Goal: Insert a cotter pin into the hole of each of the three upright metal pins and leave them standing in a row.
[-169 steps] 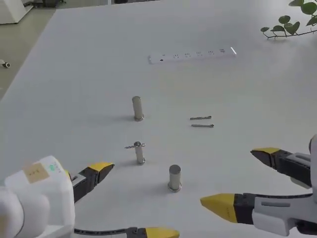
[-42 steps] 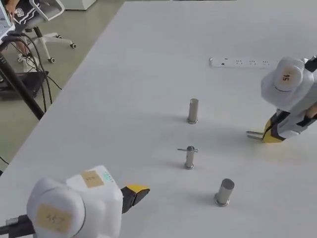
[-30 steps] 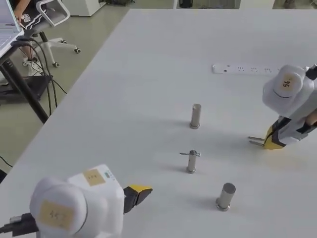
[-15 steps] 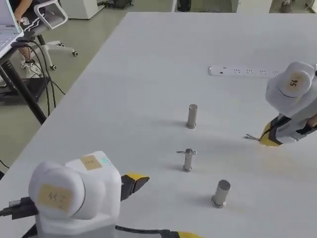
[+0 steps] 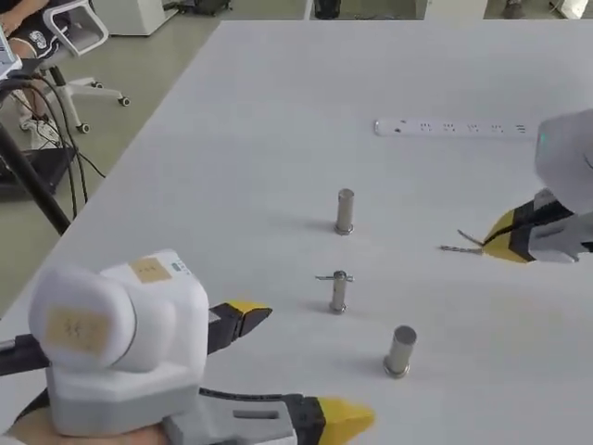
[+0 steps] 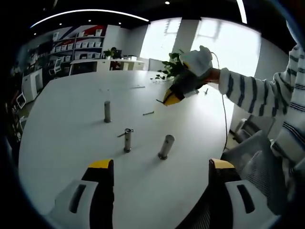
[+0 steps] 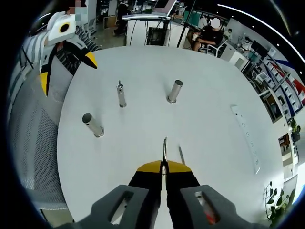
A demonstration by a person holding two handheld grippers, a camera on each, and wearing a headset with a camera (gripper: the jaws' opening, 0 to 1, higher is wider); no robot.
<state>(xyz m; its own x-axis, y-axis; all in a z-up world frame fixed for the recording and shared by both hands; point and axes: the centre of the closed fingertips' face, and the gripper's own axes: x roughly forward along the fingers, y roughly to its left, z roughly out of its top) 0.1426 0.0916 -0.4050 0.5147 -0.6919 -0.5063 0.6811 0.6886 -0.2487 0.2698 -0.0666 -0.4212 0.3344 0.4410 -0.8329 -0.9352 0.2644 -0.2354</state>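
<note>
While the right hand-held gripper (image 7: 162,168) is clenched on a cotter pin (image 7: 164,150), the left hand-held gripper (image 6: 162,164) hangs released. Upright on the surface (image 5: 232,139): far pin (image 5: 345,211), middle pin (image 5: 338,295) at its 6 o'clock with an inserted cotter pin (image 5: 326,277) crosswise, near pin (image 5: 400,350) at 4 o'clock of that. A loose cotter pin (image 7: 181,155) seemingly lies beside the held one.
</note>
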